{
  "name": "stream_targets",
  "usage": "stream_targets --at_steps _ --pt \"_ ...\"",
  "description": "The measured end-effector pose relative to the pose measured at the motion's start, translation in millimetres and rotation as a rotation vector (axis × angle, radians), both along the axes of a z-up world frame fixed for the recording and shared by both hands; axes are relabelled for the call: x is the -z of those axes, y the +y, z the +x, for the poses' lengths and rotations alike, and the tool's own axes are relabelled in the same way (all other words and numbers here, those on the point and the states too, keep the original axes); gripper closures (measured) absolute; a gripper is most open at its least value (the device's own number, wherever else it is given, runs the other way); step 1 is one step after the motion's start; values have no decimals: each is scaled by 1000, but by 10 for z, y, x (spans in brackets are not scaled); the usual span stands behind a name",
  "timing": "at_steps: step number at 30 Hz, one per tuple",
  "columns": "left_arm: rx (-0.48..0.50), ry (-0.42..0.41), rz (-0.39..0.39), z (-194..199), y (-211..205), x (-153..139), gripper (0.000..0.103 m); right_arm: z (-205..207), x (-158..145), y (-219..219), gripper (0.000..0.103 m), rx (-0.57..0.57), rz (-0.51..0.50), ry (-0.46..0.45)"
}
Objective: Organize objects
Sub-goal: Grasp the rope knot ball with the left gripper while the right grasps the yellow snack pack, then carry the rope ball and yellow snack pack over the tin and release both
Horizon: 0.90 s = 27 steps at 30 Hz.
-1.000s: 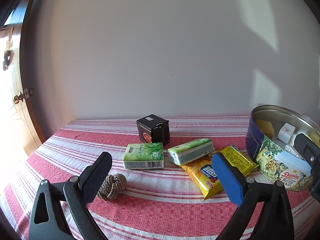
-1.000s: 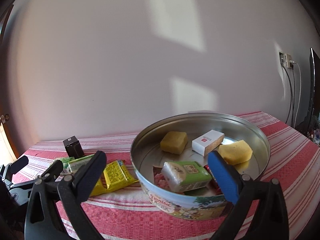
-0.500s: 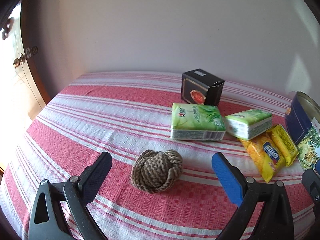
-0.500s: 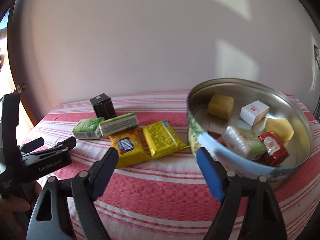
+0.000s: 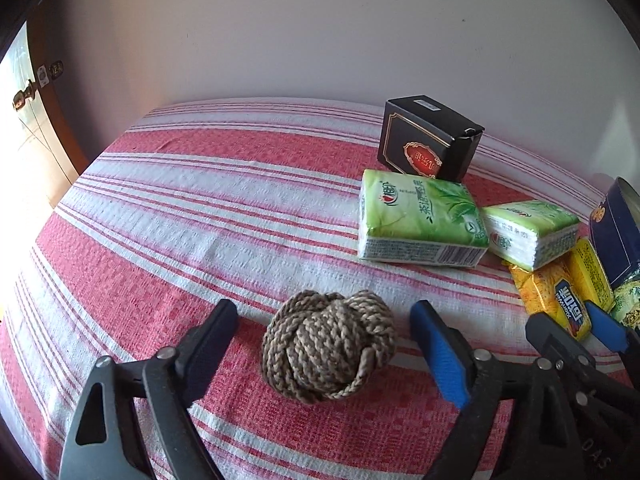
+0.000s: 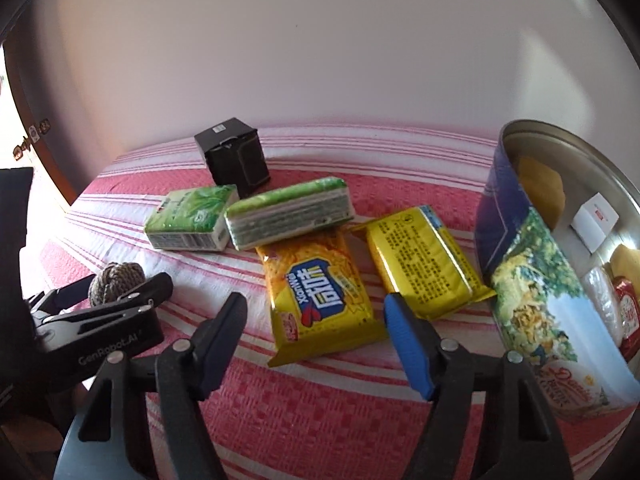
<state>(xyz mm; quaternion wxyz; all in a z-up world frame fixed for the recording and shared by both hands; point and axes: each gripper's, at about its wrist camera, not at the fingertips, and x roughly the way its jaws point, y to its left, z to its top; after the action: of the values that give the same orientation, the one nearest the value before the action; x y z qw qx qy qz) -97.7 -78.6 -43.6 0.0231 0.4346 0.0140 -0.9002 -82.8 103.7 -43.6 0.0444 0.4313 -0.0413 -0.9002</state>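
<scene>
A table [image 5: 208, 216] under a red-and-white striped cloth stands against a plain pale wall. Nearest, the left tongs [image 5: 324, 344] point down over a knotted rope ball [image 5: 328, 350]; their jaws are closing with the ball between them, the pads not yet pressing on it. The right tongs [image 6: 316, 338] are likewise closing, with the near end of a yellow biscuit packet [image 6: 320, 296] between the jaws, untouched as far as can be seen. A second yellow packet [image 6: 424, 260] lies just beside it, next to a round cookie tin [image 6: 540, 280] at the right that holds several small items. Beyond lie two green tissue packs [image 5: 420, 216] [image 5: 532, 232], touching, and behind them, nearest the wall, a black box [image 5: 428, 140].
</scene>
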Motion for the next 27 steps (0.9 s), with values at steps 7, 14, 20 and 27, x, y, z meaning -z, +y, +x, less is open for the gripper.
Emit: stream_targets --at_steps 7,14,20,27 --pt "28 33 67 -23 -92 -42 54 -81 17 -145 52 -22 65 5" --pt "76 181 180 168 -119 -269 54 146 -33 -78 53 -87 -44 43" --pt "112 317 160 319 -37 -405 54 493 -236 -32 53 -147 -117 143" --pt "139 395 193 413 -39 -484 54 642 -501 158 53 -97 -97 293"
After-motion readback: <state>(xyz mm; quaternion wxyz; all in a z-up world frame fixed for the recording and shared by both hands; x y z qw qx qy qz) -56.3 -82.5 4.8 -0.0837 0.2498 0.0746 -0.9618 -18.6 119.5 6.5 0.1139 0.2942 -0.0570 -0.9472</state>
